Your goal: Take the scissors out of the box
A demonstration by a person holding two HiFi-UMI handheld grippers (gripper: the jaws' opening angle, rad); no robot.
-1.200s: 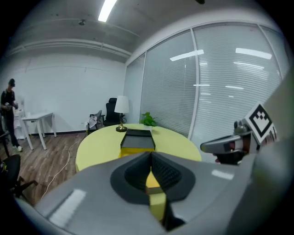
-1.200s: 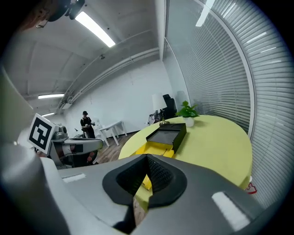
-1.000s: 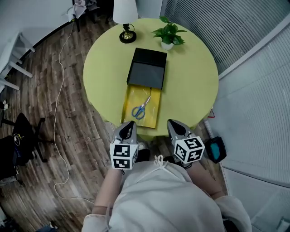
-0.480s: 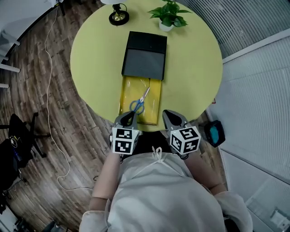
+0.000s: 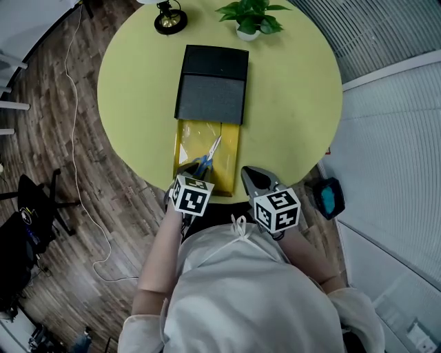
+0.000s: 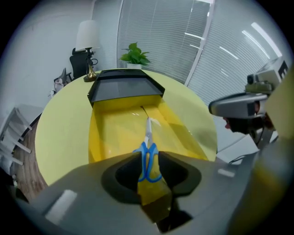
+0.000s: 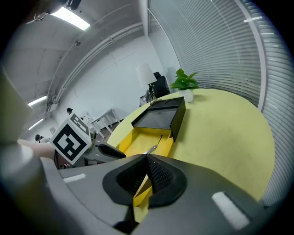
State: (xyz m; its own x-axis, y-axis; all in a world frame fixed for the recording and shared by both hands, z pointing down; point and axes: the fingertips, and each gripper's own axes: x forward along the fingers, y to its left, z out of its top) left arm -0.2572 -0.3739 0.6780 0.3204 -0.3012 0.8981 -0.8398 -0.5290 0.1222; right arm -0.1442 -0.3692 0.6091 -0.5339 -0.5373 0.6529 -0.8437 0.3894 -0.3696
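Scissors (image 5: 207, 156) with blue handles lie in the pulled-out yellow tray (image 5: 231, 148) of a black box (image 5: 210, 96) on a round yellow-green table. My left gripper (image 5: 191, 169) points down over the tray's near end. Its jaws are opening, and in the left gripper view the scissors' handles (image 6: 148, 153) show in the gap between them, untouched by the pads. My right gripper (image 5: 249, 178) hovers at the table's near edge, right of the tray, jaws together and empty. In the right gripper view the tray (image 7: 140, 142) and the box (image 7: 158, 117) lie ahead of it.
A lamp (image 5: 169, 19) and a potted plant (image 5: 251, 17) stand at the table's far side. Bare tabletop (image 5: 289, 117) spreads right of the box. On the wooden floor are a cable (image 5: 76, 138), a dark chair (image 5: 34, 200) and a blue object (image 5: 329, 196).
My left gripper has moved forward and down, from the table's edge to over the scissors' handles. The right gripper came slightly forward. The table sits closer in the head view.
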